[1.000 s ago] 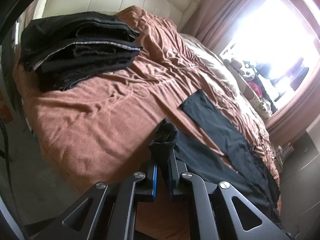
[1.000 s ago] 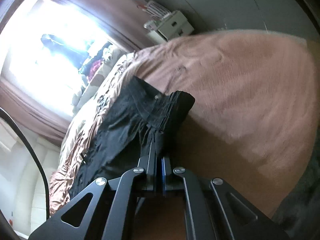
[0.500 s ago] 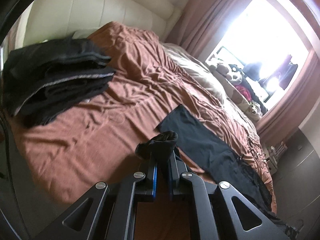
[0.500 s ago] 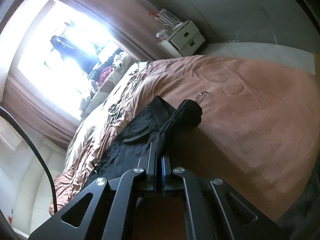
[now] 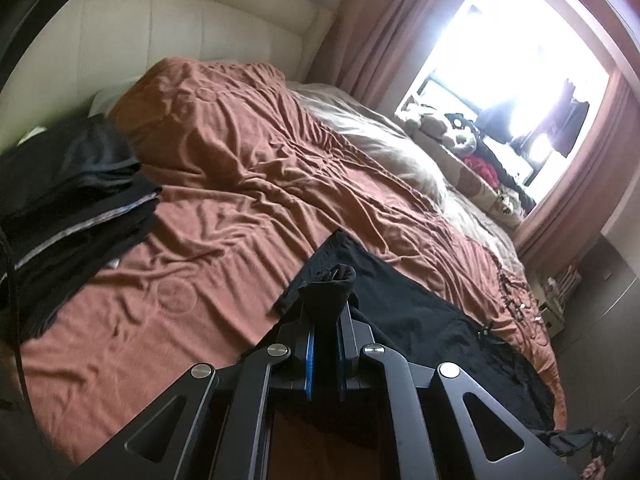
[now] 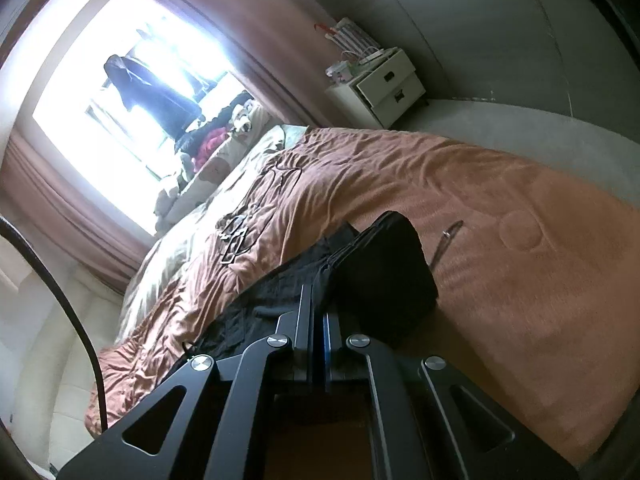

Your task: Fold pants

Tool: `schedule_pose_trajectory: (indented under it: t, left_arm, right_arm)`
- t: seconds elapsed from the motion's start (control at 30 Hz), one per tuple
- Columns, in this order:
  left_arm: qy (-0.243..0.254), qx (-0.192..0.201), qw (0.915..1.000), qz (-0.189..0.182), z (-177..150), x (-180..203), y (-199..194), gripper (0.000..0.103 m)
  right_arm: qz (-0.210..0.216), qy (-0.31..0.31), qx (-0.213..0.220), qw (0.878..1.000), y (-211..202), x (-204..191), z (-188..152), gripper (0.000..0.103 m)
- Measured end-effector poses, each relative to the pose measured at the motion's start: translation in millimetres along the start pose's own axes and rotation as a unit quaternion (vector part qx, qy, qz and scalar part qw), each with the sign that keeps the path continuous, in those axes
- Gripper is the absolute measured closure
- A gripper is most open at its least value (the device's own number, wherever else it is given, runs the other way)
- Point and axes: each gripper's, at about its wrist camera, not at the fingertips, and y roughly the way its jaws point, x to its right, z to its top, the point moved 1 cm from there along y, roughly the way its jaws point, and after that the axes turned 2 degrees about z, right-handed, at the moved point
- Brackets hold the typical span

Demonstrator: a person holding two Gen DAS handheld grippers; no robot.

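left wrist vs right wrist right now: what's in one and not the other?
Left wrist only: the stack of folded dark clothes at the frame's left edge, the cream headboard, and the left gripper shut on a bunched pant leg end.

Right wrist only: the white nightstand with two drawers, the grey floor, and the right gripper shut on the pants at the waistband.

Both: the black pants on the brown bedspread, and the bright window with its curtains.
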Motion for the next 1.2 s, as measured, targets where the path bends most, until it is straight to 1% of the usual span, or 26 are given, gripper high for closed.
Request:
schedule_pose_trajectory:
  t: [0.17,0.37,0.57,0.87,1.2]
  left_arm:
    - [0.014,-0.015,0.9998,0.004,16,11,34,0.094]
    - [0.036,-0.038,0.9985,0.014,35,27,85,0.094]
    - [0.047,-0.062,0.9963,0.035,47,36,140,0.094]
    - [0.053,-0.103,0.9915,0.059,55,38,208,0.094]
    - [0.061,-0.136,0.9850,0.087,64,45,271,0.094]
  right_arm:
    - [-0.009,-0.011,-0.005,1.000,28,-18,16,0.103]
    - [-0.034,-0.036,-0.019,0.999,70,-39,35,0.103]
    - [-0.055,-0.050,-0.039,0.996,120,-52,51,0.103]
    - [-0.073,-0.051,-0.056,0.994,177,-56,62,0.103]
    - [-0.102,-0.063,-0.072,0.990,220,-59,72,0.103]
